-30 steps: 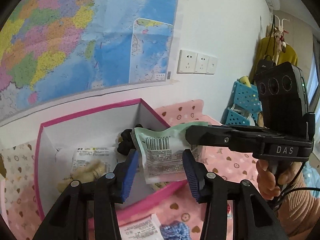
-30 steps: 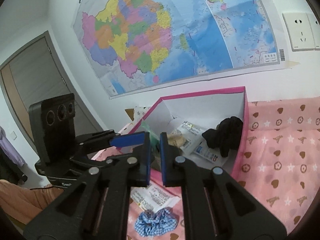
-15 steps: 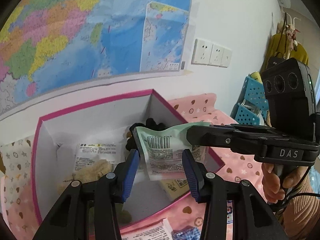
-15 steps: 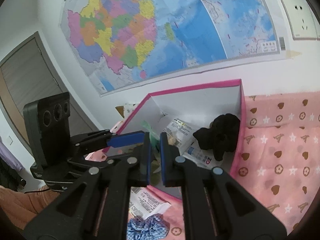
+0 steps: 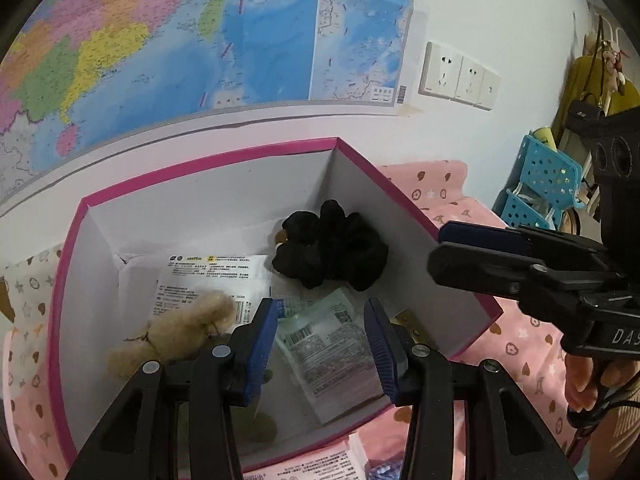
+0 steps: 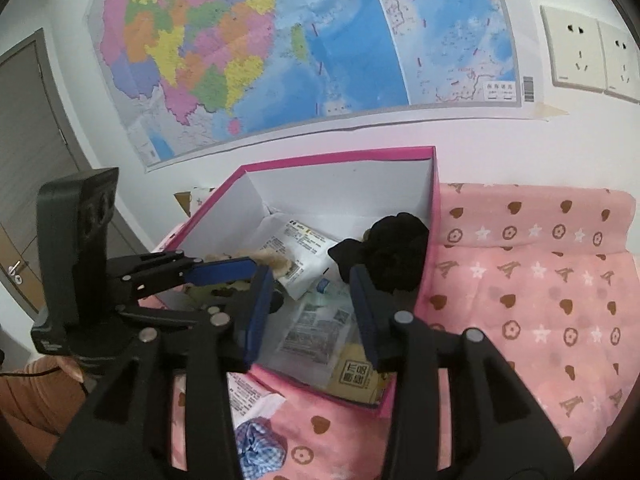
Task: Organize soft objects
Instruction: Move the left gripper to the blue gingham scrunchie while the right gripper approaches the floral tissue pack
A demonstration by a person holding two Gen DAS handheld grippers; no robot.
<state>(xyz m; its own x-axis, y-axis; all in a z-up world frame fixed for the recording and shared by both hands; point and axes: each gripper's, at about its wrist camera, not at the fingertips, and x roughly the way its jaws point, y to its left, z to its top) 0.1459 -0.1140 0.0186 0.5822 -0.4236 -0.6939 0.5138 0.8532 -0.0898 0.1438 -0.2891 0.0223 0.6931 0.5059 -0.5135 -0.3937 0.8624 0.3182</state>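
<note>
A pink-rimmed box [image 5: 208, 160] with white walls stands on a pink patterned cloth [image 6: 520, 320]. Inside lie a black scrunchie [image 5: 336, 248], a beige plush toy [image 5: 188, 328], a white printed packet [image 5: 212, 276] and a pale green packet [image 5: 328, 344], flat on the box floor. My right gripper [image 6: 311, 276] hovers over the box's near side, its jaws opening, with the green packet [image 6: 316, 328] lying loose below them. My left gripper [image 5: 320, 308] is open above the same packet, its pads touching nothing. The right gripper [image 5: 436, 249] reaches in from the right.
A blue checked scrunchie [image 6: 256, 448] and a white packet [image 6: 248, 396] lie on the cloth in front of the box. A yellow-brown packet [image 6: 356, 376] sits in the box's near corner. A blue basket [image 5: 548, 184] stands far right. A map covers the wall behind.
The right gripper, shut on the green packet above the box before, has parted its jaws, and the packet now lies inside the box. Both grippers have dipped toward the box.
</note>
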